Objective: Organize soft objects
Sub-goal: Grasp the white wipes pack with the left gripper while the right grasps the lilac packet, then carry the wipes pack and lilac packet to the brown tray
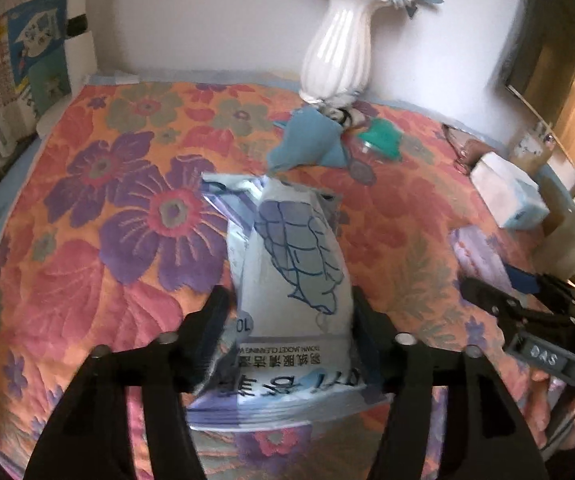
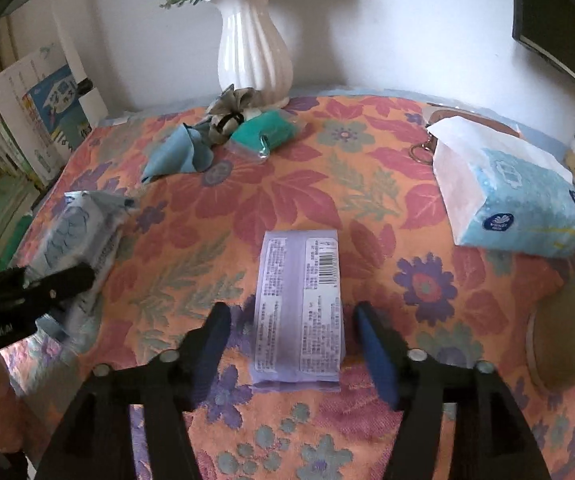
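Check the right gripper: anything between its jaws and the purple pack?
Nothing visible. The right gripper is open and the purple pack lies flat on the floral cloth between its jaws, with bare cloth in the gap on either side. The tissue box sits well off to the right.

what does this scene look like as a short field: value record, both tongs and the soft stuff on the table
surface: floral tablecloth
left tongs: closed on the pale blue wipes pack, fingers pressing both its sides
right tongs: open, straddling the purple pack without touching it
purple pack: lying flat, barcode side up
tissue pack: far right, lying flat
back, near the white vase: blue cloth, green pouch, hair scrunchie
left edge: books standing upright
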Tool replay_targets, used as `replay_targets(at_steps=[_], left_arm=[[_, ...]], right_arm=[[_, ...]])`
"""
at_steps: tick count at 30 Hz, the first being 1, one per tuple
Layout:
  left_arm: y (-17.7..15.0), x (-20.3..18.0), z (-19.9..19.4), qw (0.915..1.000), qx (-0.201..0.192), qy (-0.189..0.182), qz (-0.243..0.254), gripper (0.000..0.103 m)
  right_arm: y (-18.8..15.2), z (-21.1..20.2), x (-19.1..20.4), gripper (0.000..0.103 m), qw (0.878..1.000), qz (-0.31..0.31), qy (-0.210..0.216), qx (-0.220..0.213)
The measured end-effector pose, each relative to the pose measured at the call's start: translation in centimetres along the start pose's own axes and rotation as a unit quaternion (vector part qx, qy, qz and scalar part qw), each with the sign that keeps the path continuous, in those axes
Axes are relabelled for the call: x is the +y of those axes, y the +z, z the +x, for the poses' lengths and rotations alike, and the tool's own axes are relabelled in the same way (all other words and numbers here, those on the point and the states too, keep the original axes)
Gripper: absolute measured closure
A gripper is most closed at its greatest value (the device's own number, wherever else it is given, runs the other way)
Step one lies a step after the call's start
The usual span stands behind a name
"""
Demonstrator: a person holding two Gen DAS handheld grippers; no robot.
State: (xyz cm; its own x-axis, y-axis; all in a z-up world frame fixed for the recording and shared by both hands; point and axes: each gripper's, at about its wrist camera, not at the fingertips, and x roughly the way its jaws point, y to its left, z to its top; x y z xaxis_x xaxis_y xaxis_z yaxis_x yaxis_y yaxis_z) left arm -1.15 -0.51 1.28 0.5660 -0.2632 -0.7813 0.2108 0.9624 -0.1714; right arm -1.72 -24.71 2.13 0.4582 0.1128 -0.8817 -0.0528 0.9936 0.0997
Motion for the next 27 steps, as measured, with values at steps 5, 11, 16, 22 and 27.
replay_targets(at_steps=[5, 11, 16, 22, 27], left_arm=[[-0.1, 1.8, 0.2, 0.9988, -0.013, -0.022, -0.042, 0.025], [-0.3, 0.9, -0.3, 0.9989, -0.028, -0.032, -0.02, 0.025], [-0.6, -0.6, -0.9, 0.9985, -0.046, -0.022, 0.019, 0.025], [-0.5, -1.2, 0.2, 0.999, -0.019, -0.007, 0.04, 0.048], [-0.9, -1.9, -0.4, 0.9976, -0.037, -0.003, 0.059, 0.052]], right_arm=[[0.1, 0.3, 0.4, 0.023, 1.0, -0.009, -0.012, 0.004], [0.2, 0.7, 0.3, 0.018, 1.0, -0.007, -0.027, 0.01], [0.3, 0.7, -0.1, 0.018, 0.999, 0.006, -0.037, 0.007], [0.1, 0.0, 0.5, 0.063, 0.999, -0.01, -0.04, -0.012], [0.0, -0.1, 1.2, 0.064, 0.999, -0.025, -0.043, -0.017]])
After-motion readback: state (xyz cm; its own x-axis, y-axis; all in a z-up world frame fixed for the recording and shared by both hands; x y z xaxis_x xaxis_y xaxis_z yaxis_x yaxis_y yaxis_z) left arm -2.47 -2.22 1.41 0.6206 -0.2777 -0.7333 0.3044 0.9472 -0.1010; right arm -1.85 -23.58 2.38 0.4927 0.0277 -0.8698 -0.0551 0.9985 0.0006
